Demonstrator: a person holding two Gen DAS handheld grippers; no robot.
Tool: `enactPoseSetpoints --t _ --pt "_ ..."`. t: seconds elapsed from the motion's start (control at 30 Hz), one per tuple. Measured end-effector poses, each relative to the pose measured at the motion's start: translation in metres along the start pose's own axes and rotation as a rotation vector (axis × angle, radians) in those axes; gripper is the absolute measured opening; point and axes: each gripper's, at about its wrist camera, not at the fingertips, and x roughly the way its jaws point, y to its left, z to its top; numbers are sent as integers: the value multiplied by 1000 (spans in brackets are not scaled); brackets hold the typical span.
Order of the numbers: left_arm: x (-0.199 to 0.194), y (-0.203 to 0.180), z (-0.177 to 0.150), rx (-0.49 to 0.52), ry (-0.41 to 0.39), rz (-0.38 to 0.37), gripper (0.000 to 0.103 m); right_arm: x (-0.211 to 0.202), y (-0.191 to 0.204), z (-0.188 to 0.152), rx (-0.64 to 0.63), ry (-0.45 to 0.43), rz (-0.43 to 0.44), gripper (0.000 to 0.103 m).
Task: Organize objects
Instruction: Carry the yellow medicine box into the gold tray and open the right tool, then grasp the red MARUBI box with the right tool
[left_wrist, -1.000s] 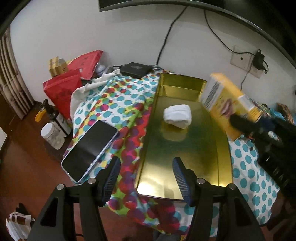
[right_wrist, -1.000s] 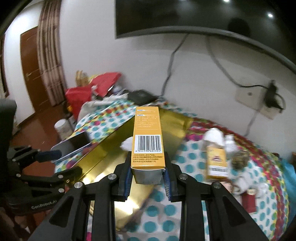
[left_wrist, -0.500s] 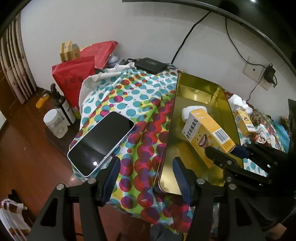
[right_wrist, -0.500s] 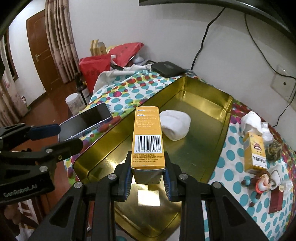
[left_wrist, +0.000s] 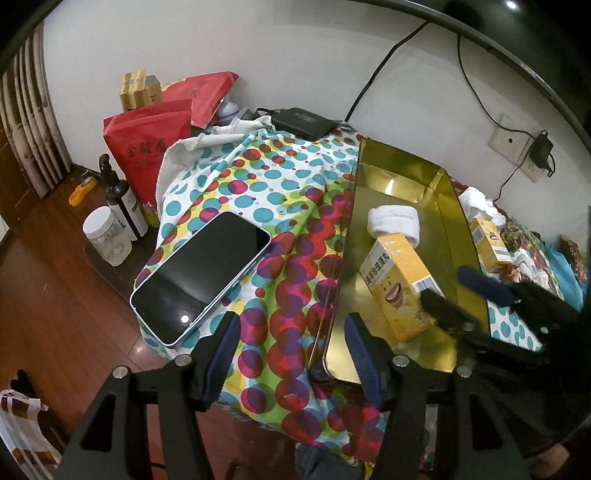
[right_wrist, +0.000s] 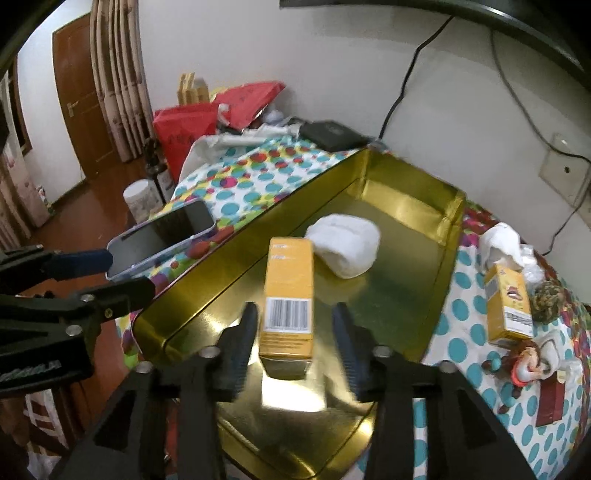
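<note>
Fingers (right_wrist: 246, 332) opening around yellow box (right_wrist: 290, 295) lying in gold tray (right_wrist: 410, 206).

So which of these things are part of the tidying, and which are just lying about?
Part of the job:
- gold tray
- yellow box in the tray, right hand-held gripper opening around it
- white roll
- second yellow box
- phone

Lying about:
- red bags
- bottle
- jar
- wall socket
</note>
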Motion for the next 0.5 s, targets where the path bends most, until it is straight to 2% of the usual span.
enactPoseSetpoints --t 0.07,0.2,0.5 --pt "0 -4 1 7 -2 -4 60 -16 -9 -2 20 -57 -18 54" --pt "-1 -17 1 30 -1 -28 60 -46 -39 -7 60 -143 -121 55" --pt "-4 -64 -3 120 7 -103 60 -78 -167 -45 258 -114 -375 56"
